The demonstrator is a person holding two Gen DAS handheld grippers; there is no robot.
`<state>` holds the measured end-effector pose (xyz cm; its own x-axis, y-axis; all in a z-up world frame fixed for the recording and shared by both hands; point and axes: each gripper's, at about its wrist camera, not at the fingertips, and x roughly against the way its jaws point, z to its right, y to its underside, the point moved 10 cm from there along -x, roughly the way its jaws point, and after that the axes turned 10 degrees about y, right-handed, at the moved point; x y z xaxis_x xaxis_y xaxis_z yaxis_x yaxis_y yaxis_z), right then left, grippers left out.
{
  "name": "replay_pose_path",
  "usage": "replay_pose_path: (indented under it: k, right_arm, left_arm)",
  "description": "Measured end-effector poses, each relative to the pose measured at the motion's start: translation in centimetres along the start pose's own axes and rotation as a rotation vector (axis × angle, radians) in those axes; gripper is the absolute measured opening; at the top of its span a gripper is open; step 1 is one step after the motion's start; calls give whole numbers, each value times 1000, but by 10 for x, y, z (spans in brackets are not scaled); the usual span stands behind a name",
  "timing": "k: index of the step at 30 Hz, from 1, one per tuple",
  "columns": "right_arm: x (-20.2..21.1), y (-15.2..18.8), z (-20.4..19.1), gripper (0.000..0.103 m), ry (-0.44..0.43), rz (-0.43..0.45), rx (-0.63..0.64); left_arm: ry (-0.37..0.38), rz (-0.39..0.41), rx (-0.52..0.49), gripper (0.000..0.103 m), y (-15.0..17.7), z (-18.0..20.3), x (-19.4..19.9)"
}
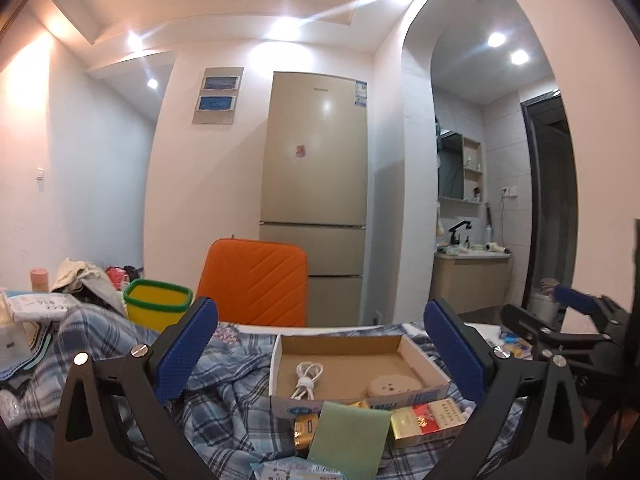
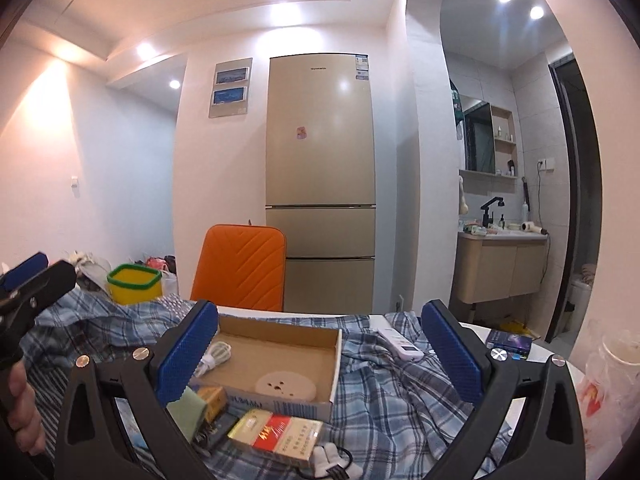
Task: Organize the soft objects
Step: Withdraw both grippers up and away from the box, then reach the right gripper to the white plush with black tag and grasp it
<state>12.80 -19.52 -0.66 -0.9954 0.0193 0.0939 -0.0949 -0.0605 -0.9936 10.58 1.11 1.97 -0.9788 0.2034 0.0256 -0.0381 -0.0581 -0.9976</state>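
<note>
A blue plaid cloth [image 1: 224, 404] lies rumpled over the table; it also shows in the right wrist view [image 2: 400, 392]. On it stands an open cardboard box [image 1: 352, 364] holding a white cable [image 1: 306, 378] and a round pale puck [image 1: 394, 386]; the box also shows in the right wrist view [image 2: 276, 360]. A green sponge [image 1: 348, 436] leans against the box front. My left gripper [image 1: 320, 348] is open and empty above the box. My right gripper [image 2: 318, 350] is open and empty over the box's right side.
A red and gold cigarette carton [image 2: 276, 436] and a gold packet [image 1: 304, 432] lie in front of the box. A white remote [image 2: 400, 344] rests on the cloth. A yellow bin [image 1: 158, 306], an orange chair back [image 1: 256, 280] and a fridge [image 1: 316, 184] stand behind.
</note>
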Motion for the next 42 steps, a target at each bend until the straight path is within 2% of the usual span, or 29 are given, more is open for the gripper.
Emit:
replay_pose_path:
  k: [2,9,14,17,21,23,29,34,37,42]
  right_arm:
    - [5,7,2,103,32,24,8]
    - [6,13,-5,103,51,16,45]
    - [7,13,-5,103,28,13,43]
    - [9,12,-2,103,26,24,31]
    - [8,12,-1,103,34,18,28]
    - [4,16,-3,103,33,-6,46]
    - [-1,21,-5,103,15,-38,53]
    - [-12,31,-12,103,1,-104,82]
    - [-16,30,-6,103,-18,-135,54]
    - [-25,41,4,100,-93,-284,46]
  left_arm:
    - [12,-29,-13,103,9,6,-3]
    - [26,-52,-10,103,20,10,-3]
    - [13,-43,-8,103,19,9,-1]
    - [-23,-56,-8,103,19,5,-2]
    - [25,-54,36,103,21,1,-2]
    - [-6,-65,34,103,23,-1,-4]
    - [-16,-99,-7,103,29,6,-9]
    - [30,-149,21,103,36,6,-19]
    - [57,-192,28,103,39,7,-24]
    - [82,-224,-26,101,43,18,-25]
